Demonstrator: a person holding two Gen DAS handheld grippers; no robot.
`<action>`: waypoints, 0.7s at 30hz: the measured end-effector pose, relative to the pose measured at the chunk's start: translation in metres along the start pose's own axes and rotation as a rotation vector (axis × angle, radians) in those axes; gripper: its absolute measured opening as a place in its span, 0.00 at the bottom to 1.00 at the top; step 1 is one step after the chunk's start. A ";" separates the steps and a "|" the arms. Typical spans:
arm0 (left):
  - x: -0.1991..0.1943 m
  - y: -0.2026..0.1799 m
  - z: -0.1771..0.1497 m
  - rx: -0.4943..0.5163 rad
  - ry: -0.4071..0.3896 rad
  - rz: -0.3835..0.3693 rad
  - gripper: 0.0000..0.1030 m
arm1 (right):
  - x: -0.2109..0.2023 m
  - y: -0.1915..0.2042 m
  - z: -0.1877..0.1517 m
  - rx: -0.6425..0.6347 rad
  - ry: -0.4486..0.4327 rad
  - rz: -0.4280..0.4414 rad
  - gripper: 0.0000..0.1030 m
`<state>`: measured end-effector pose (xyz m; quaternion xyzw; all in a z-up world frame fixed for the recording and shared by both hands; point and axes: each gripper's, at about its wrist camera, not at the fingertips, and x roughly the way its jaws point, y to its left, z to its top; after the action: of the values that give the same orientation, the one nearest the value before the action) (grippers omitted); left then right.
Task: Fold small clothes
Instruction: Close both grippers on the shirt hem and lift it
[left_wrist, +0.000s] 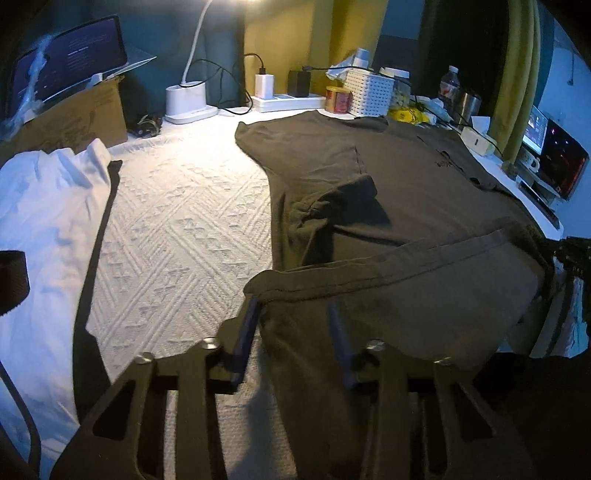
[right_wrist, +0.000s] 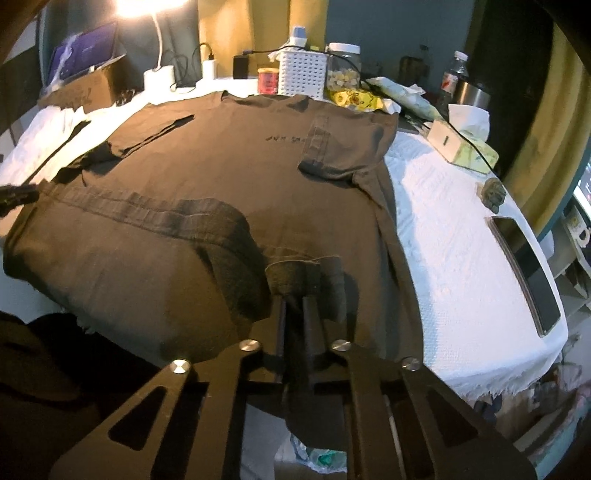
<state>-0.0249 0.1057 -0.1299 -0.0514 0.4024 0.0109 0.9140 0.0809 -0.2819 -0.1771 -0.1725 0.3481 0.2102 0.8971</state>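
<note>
shirt: one dark brown t-shirt lies flat on the surface, which has a white bumpy cloth on it. its neck is at the far end, and its near hem is folded up over its body.
left gripper: the left gripper sits at the near left corner of the shirt. cloth lies between its two fingers, but the fingers stand apart and i cannot tell if they press the cloth.
right gripper: the right gripper is clenched on the near right corner of the shirt. a small flap of cloth sticks up past its fingers.
only in the left view: one white garment on the left side, one open laptop on one cardboard box, and one lit screen far right.
only in the right view: one dark phone lying flat on the right side of the surface, and one tissue box beyond it.
in both views: one white basket, one red tin, one white lamp base, one water bottle, all along the far edge.
</note>
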 end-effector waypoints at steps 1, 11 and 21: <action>0.002 0.000 -0.001 0.002 0.005 0.008 0.17 | -0.002 -0.001 0.001 0.003 -0.005 -0.003 0.05; -0.020 -0.001 0.005 0.001 -0.068 0.021 0.02 | -0.034 -0.028 0.012 0.060 -0.111 -0.056 0.04; -0.042 -0.007 0.017 0.008 -0.131 0.035 0.02 | -0.054 -0.051 0.024 0.098 -0.175 -0.092 0.04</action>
<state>-0.0401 0.1010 -0.0867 -0.0399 0.3426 0.0289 0.9382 0.0832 -0.3279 -0.1145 -0.1255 0.2701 0.1658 0.9401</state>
